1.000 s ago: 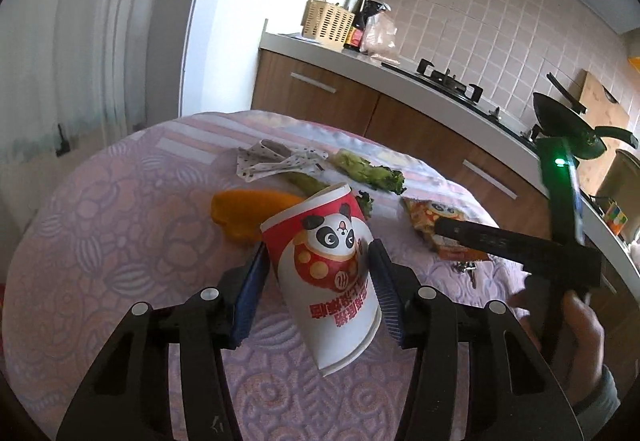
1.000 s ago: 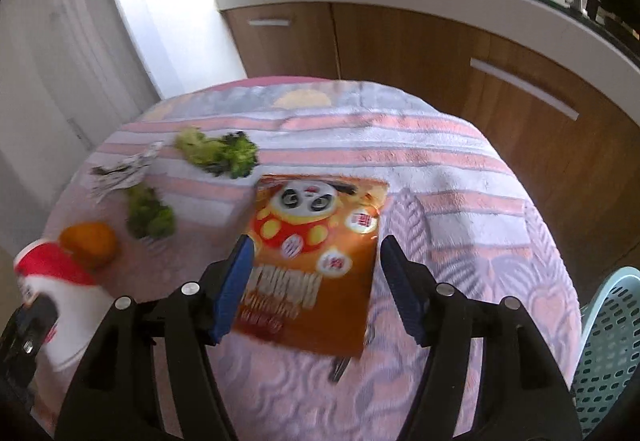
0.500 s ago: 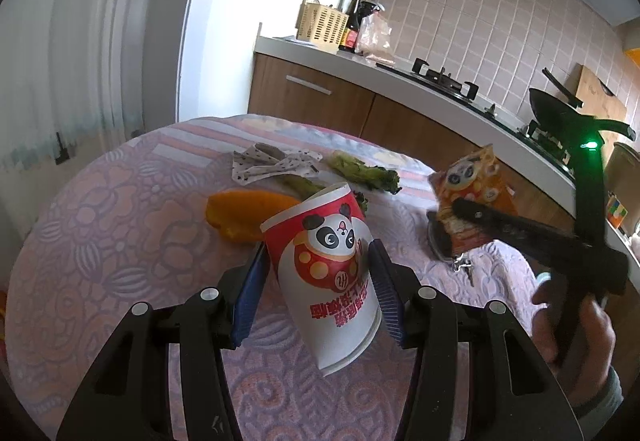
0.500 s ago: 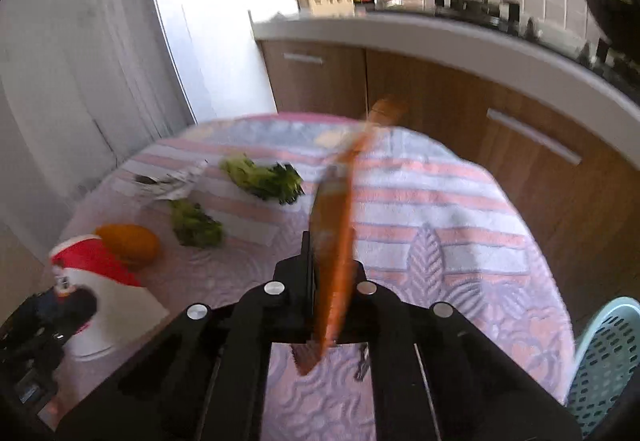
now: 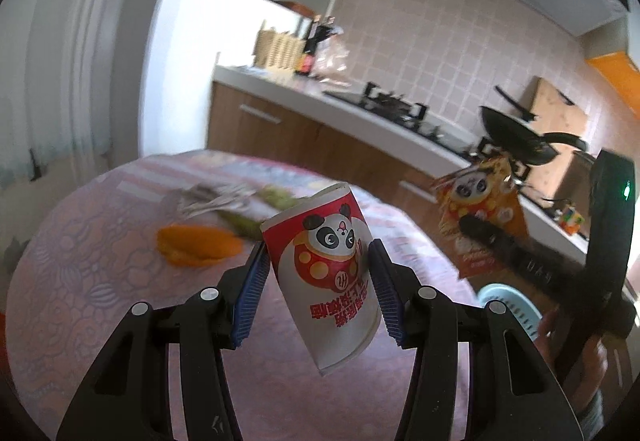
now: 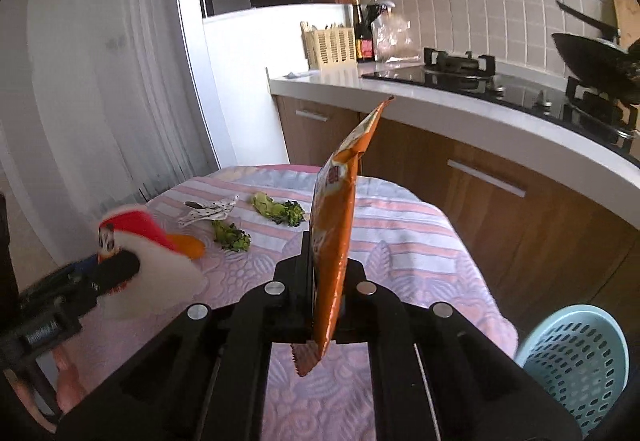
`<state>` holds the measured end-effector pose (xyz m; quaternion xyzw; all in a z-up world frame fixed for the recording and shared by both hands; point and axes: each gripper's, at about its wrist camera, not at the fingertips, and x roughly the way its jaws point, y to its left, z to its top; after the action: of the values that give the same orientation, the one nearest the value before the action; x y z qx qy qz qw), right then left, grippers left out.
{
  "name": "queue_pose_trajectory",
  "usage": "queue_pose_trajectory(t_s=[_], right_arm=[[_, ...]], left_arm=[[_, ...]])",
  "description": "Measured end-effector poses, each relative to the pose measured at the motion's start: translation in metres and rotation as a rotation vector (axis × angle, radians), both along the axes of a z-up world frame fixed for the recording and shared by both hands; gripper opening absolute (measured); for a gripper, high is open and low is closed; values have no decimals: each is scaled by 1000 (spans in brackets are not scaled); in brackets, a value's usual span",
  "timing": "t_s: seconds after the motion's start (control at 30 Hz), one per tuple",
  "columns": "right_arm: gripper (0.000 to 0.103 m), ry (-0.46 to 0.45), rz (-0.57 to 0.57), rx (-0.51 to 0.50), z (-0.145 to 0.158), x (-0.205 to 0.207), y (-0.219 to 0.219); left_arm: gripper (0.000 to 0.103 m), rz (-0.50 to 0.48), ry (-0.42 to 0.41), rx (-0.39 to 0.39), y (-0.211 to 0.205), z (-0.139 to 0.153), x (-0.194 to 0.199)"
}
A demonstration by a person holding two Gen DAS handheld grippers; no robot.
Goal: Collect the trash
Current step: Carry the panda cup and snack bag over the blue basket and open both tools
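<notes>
My left gripper [image 5: 318, 281] is shut on a red and white panda paper cup [image 5: 326, 265], held upside down above the round table [image 5: 80, 261]. The cup also shows in the right wrist view [image 6: 140, 265]. My right gripper [image 6: 326, 281] is shut on an orange snack bag [image 6: 336, 233], held upright and edge-on above the table; the bag shows in the left wrist view [image 5: 478, 217] at right. An orange peel [image 5: 198, 245], green vegetable scraps [image 6: 276, 209] and a crumpled wrapper [image 6: 210, 211] lie on the table.
A light blue perforated basket [image 6: 576, 357] stands on the floor right of the table, also in the left wrist view [image 5: 508, 301]. A kitchen counter [image 6: 460, 113] with stove, wok and wooden cabinets runs behind the table. A white wall is at the left.
Both grippers have lifted their loads higher above the table. The right gripper closed on the snack bag and raised it upright. The left view has tilted upward with the cup.
</notes>
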<state>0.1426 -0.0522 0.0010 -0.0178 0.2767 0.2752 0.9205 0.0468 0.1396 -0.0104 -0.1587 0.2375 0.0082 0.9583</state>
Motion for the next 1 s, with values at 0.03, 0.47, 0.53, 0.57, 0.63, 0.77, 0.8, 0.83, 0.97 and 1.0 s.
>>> queue_pose_trajectory(t_s=[0.03, 0.47, 0.53, 0.57, 0.63, 0.77, 0.8, 0.83, 0.97, 1.0], right_arm=[[4, 0, -10, 2, 0, -4, -7], [4, -67, -239, -60, 1, -40, -122], [4, -52, -263, -58, -7, -41, -138], [4, -42, -278, -56, -11, -41, -147], [4, -29, -317, -67, -20, -42, -164], [4, 6, -376, -69, -34, -41, -196], [4, 15, -393, -68, -37, -40, -204], [4, 28, -420, -69, -41, -39, -213], [4, 120, -497, -55, -61, -27, -247], [4, 149, -515, -53, -67, -25, -255]], left_arm=[[49, -20, -10, -2, -8, 5, 1], [49, -315, 15, -36, -124, 20, 41], [49, -360, 30, -57, -140, 19, 49], [49, -384, 41, -55, -153, 17, 55], [49, -417, 54, -34, -173, 15, 63], [49, -492, 101, -9, -218, 1, 81], [49, -508, 114, -7, -227, -2, 85], [49, -524, 128, -1, -238, -7, 89], [50, -577, 183, 21, -270, -24, 105], [50, -589, 198, 24, -278, -30, 109]])
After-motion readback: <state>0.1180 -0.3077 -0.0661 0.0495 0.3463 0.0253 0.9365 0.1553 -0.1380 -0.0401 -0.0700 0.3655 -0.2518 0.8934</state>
